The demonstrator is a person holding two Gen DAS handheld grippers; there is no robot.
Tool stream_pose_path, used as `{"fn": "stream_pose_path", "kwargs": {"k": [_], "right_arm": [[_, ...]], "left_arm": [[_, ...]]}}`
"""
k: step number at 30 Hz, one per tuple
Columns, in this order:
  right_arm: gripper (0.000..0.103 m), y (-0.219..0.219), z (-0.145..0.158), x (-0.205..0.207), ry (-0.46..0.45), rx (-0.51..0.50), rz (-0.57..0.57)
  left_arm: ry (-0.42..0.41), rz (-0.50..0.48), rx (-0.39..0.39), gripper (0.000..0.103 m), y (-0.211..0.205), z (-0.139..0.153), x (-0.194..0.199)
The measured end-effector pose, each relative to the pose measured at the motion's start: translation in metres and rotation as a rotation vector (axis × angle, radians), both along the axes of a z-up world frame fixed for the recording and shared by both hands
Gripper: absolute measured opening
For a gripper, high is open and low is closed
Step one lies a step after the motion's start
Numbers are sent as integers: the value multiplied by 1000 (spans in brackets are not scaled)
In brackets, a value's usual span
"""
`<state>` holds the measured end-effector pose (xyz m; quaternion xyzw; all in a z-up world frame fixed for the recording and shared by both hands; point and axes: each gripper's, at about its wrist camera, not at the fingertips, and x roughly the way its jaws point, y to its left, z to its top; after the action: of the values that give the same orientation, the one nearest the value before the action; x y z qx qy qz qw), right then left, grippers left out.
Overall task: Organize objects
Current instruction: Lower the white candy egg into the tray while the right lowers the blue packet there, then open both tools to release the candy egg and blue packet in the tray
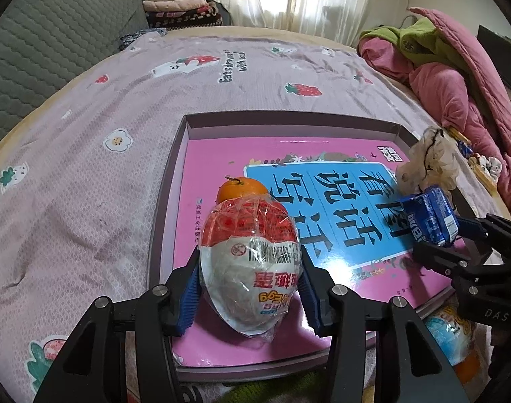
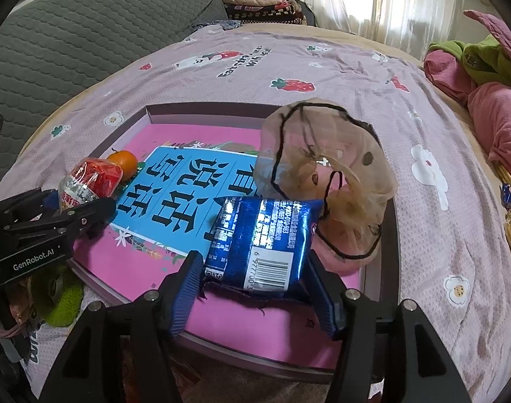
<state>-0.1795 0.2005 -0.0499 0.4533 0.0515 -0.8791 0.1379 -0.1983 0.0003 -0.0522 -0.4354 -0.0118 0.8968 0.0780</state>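
Bedroom scene: a bed with a lilac strawberry-print sheet (image 1: 121,107) fills both views, w/ folded blankets and a sunlit curtain at the far end. On the sheet lies a shallow box lid (image 1: 175,154) holding a pink book (image 1: 208,174) with a blue title panel. Left gripper (image 1: 252,285) is clamped on a plastic-wrapped toy egg (image 1: 252,258), red top and white base, over the book's near-left corner; a small orange (image 1: 240,189) sits just behind it. Right gripper (image 2: 255,288) frames a blue snack packet (image 2: 265,245) resting on the book's near-right part. Its pads stand partly apart, beside the packet edges, not visibly pressing (packet looks set down, so probably the release step). A sheer drawstring pouch (image 2: 326,174) touches the packet's far side. To finish well, the jaws likely need to widen enough to clear the crinkly wrapper, then back straight out w/o dragging it or snagging the pouch's cord.
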Motion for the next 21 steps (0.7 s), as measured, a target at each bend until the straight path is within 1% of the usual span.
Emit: {"fn": "stream_pose_path", "kwargs": {"k": [2,7,12,14,17,21], "right_arm": [[68,1,2,2,12,8,-6],[68,3,8,5,40,14,-13],[69,3,17,9,81,17,-14],[71,1,21,10,97,18,-13],[72,0,27,12,121,15,-10],[76,-1,36,19,152,9,-5]], "left_arm": [[3,-2,-1,55,1,1,1],[21,6,3,59,-1,7,3],[41,7,6,61,-3,15,6],[51,10,5,66,-4,18,7],[56,9,17,69,-5,23,9],[83,13,11,72,-5,34,15]]}}
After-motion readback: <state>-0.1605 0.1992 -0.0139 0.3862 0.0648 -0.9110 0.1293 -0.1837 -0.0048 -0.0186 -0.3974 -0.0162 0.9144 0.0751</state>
